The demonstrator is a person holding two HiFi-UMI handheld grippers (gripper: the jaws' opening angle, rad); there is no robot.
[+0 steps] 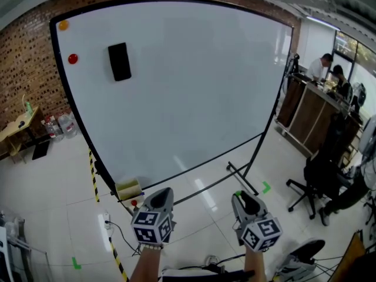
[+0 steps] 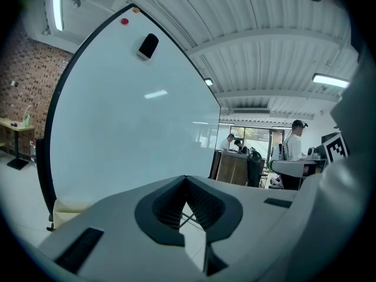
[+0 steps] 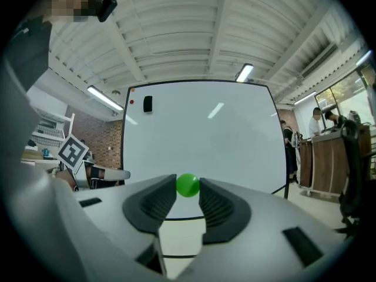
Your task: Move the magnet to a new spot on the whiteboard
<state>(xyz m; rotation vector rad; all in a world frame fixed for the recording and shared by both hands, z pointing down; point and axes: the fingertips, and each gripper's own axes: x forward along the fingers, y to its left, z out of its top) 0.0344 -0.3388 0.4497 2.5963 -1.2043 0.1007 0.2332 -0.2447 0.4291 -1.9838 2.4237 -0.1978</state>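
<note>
1. Jaws, right gripper view. The right gripper (image 3: 188, 188) is clamped on a small green magnet (image 3: 188, 184), which is pinched between the pad tips at 12 o'clock of the jaw notch. The whiteboard (image 3: 205, 134) stands beyond, well apart. A black eraser (image 3: 147, 104) and a red magnet (image 3: 131, 102) cling near its 10 o'clock corner.
2. Jaws, left gripper view. The left gripper (image 2: 185, 181) is closed tip to tip, with nothing between the pads. The whiteboard lies at 10 o'clock, seen aslant. An orange magnet (image 2: 136, 9) sits at its topmost corner, just beside the red one.
3. Head view. Both grippers are held low, the left at 7 o'clock and the right at 5 o'clock, over the tiled floor (image 1: 59, 187). The green magnet shows at the right gripper's tip. The whiteboard fills the upper field, with most of its face bare.
4. Step in hand (judgement). The magnet is off the board and in the grip, so this is the carry. Placing is not yet done.
5. Next move (judgement).
   - Bring the right gripper up to a bare patch away from the 10 o'clock cluster.
   - Set the magnet's flat face square against the board.
   - Let the jaws go only once the magnet holds.
   - The left gripper has no part to play.
</note>
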